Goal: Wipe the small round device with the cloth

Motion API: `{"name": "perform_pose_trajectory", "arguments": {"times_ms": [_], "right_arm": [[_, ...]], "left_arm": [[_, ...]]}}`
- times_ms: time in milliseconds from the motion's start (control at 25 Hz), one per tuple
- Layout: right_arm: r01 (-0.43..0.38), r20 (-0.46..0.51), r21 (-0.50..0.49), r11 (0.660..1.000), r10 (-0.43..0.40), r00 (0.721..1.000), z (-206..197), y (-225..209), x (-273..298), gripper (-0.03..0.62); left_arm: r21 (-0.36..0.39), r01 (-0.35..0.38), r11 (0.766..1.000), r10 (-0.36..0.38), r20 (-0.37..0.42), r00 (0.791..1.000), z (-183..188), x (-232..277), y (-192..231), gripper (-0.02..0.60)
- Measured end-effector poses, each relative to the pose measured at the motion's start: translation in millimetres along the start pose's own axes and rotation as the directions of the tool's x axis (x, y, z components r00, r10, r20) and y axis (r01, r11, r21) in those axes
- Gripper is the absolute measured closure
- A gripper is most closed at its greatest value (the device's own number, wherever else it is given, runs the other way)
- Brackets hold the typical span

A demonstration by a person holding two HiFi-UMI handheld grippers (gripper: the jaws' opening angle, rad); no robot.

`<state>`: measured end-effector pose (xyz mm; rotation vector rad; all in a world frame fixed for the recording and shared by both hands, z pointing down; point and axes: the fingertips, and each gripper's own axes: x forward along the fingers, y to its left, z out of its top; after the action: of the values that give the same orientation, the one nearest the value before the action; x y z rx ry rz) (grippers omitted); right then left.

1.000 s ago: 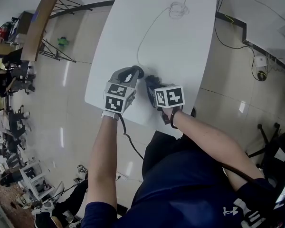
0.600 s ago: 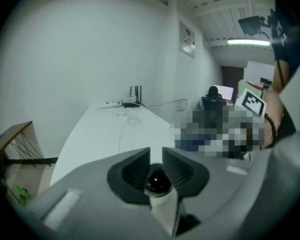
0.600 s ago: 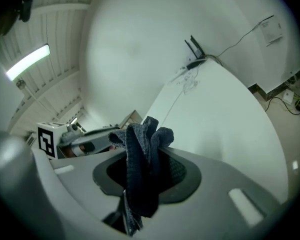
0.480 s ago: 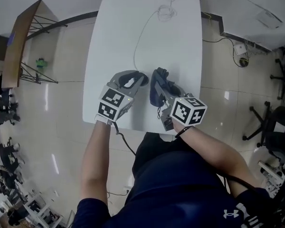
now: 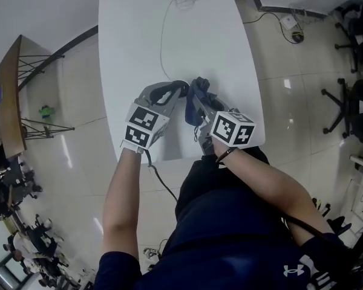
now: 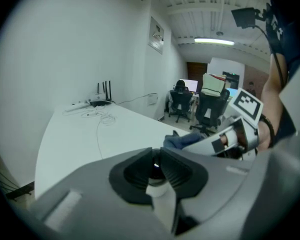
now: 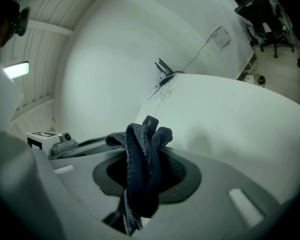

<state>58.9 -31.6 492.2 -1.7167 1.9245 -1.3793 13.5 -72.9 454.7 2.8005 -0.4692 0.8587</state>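
Left gripper [image 6: 156,153] jaws are seen closed on the small round device [image 6: 154,167], having just been tightened. The dark device is pinched between the pads, over the near end of the table [image 5: 218,53]. A thin white cable [image 5: 161,47] is seen leading from the left jaws' tips away up the table. Right gripper [image 7: 146,156] jaws are clamped on the bunched dark blue cloth [image 7: 140,184], which is pushed out past the tips. The cloth is held just beside the left jaws' tips. Contact between cloth and device cannot be told.
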Motion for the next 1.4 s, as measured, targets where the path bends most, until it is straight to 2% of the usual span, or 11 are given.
{"name": "perform_pose_trajectory", "arguments": {"times_ms": [280,400,520,600,680,800,920,1000,1080,1280,1400], "right_arm": [[0.101,-0.150,-0.009,0.995,-0.101,0.983,-46,-48,0,0.479],[0.113,-0.207,-0.080,0.990,-0.127,0.970,-51,-52,1,0.477],[0.144,-0.204,-0.071,0.987,-0.156,0.966,-38,-60,-12,0.477],[0.124,-0.188,-0.081,0.989,-0.137,0.972,-21,-49,-19,0.477],[0.033,-0.224,-0.180,0.983,-0.073,0.972,-14,-28,-24,0.477],[-0.105,-0.310,-0.411,0.906,-0.031,0.950,-24,-5,-30,0.477],[-0.141,-0.322,-0.584,0.800,-0.069,0.944,-29,-2,-19,0.477],[-0.160,-0.372,-0.640,0.751,-0.121,0.920,-40,-11,-9,0.477],[-0.182,-0.439,-0.666,0.723,-0.184,0.879,-55,-22,0,0.477],[-0.191,-0.535,-0.698,0.690,-0.325,0.780,-75,-41,5,0.477],[-0.228,-0.553,-0.739,0.634,-0.378,0.742,-76,-42,-2,0.477]], "left_arm": [[-0.009,-0.023,1.000,0.023,-0.003,1.000,3,7,-15,0.529],[-0.008,-0.032,0.999,0.032,-0.026,0.999,3,10,-19,0.531],[0.020,-0.072,0.997,0.072,-0.034,0.997,-1,12,-18,0.523],[-0.010,-0.086,0.996,0.086,-0.017,0.996,1,9,-14,0.517],[-0.070,-0.080,0.994,0.080,0.002,0.997,3,6,-13,0.518],[-0.104,-0.032,0.994,0.030,-0.022,0.999,3,8,-22,0.517],[-0.090,-0.017,0.996,0.014,-0.039,0.999,2,9,-19,0.520],[-0.100,-0.017,0.995,0.014,-0.037,0.999,3,10,-17,0.520],[-0.113,-0.020,0.993,0.017,-0.029,0.999,4,9,-16,0.520],[-0.077,-0.067,0.995,0.066,-0.020,0.998,1,15,-8,0.520],[-0.075,-0.068,0.995,0.067,-0.024,0.997,2,16,-10,0.520]]}}
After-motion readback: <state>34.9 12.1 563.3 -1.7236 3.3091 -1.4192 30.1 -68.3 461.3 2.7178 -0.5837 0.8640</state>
